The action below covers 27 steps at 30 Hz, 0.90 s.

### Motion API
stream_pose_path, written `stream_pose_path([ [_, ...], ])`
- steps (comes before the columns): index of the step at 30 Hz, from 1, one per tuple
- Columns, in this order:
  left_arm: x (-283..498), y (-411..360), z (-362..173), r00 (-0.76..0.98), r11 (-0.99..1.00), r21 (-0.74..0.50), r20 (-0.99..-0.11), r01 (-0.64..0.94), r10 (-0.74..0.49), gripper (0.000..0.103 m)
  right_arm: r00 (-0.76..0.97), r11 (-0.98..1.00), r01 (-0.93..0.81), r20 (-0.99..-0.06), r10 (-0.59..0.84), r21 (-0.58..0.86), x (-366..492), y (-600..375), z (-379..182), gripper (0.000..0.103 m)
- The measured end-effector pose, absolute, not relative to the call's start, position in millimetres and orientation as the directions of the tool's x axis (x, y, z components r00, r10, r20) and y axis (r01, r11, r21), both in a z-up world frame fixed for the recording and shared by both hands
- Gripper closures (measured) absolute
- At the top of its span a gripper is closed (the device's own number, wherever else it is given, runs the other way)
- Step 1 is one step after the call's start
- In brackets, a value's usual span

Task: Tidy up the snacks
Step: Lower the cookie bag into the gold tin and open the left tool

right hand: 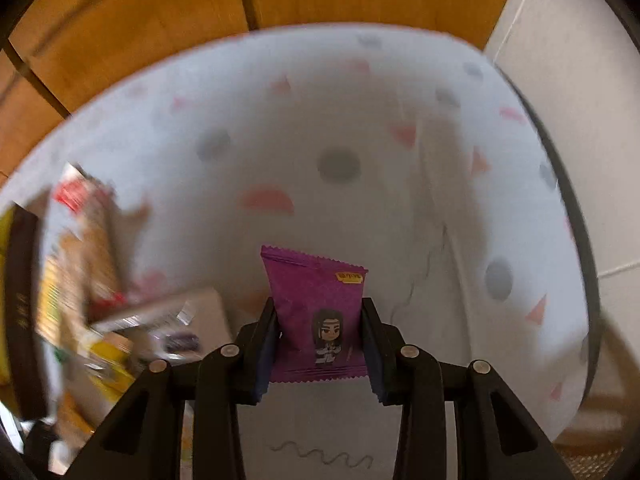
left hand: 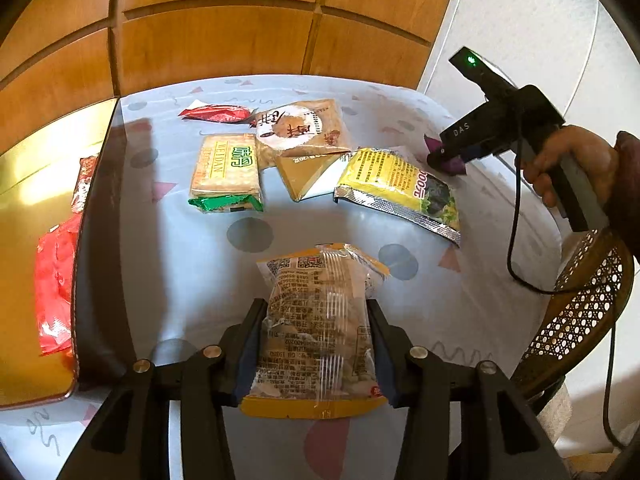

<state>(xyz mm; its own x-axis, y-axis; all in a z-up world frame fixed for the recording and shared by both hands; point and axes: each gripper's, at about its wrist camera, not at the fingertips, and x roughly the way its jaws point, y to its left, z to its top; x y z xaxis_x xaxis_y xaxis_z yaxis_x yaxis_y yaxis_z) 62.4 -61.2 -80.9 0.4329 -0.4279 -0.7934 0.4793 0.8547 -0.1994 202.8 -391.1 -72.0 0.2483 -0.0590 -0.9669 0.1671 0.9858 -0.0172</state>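
My left gripper (left hand: 316,312) is shut on a clear pastry packet (left hand: 316,328) with yellow ends, held above the round table (left hand: 192,264). My right gripper (right hand: 318,312) is shut on a small purple snack packet (right hand: 316,312) with a cartoon figure; it also shows in the left wrist view (left hand: 446,160), at the table's right side. On the table lie a green-ended cracker pack (left hand: 224,172), a brown round-print packet (left hand: 300,128), a red packet (left hand: 218,113), a tan folded packet (left hand: 304,174) and a yellow packet (left hand: 400,188).
A gold tray (left hand: 36,184) at the table's left holds red packets (left hand: 56,280). A wicker chair (left hand: 580,312) stands at the right. Wood panelling (left hand: 224,32) is behind the table. The right wrist view is motion-blurred, with snacks (right hand: 100,280) at its left.
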Motion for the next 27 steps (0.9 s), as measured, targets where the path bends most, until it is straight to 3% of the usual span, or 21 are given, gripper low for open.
stream_pose_path([
  [6, 59, -54, -53, 0.437, 0.849, -0.263, -0.766, 0.458, -0.472, 0.058, 0.276, 0.992, 0.083, -0.955, -0.112, -0.093, 205, -372, -83, 0.063],
  [10, 57, -34, -10, 0.476, 0.83, -0.332, -0.697, 0.448, -0.536, 0.058, 0.276, 0.993, 0.086, -0.956, -0.098, -0.077, 205, -378, -82, 0.063],
  [17, 106, 43, 31, 0.578, 0.904, -0.365, -0.697, 0.223, -0.424, 0.057, 0.278, 0.993, 0.076, -0.954, -0.11, -0.092, 208, -364, -88, 0.063],
  [22, 153, 86, 23, 0.583, 0.954, -0.286, -0.761, 0.09, -0.283, 0.057, 0.277, 0.994, 0.067, -0.955, -0.105, -0.09, 210, -354, -90, 0.061],
  [27, 195, 99, 0, 0.545, 0.965, -0.258, -0.802, 0.049, -0.243, 0.057, 0.278, 0.994, 0.057, -0.954, -0.109, -0.097, 209, -350, -90, 0.061],
])
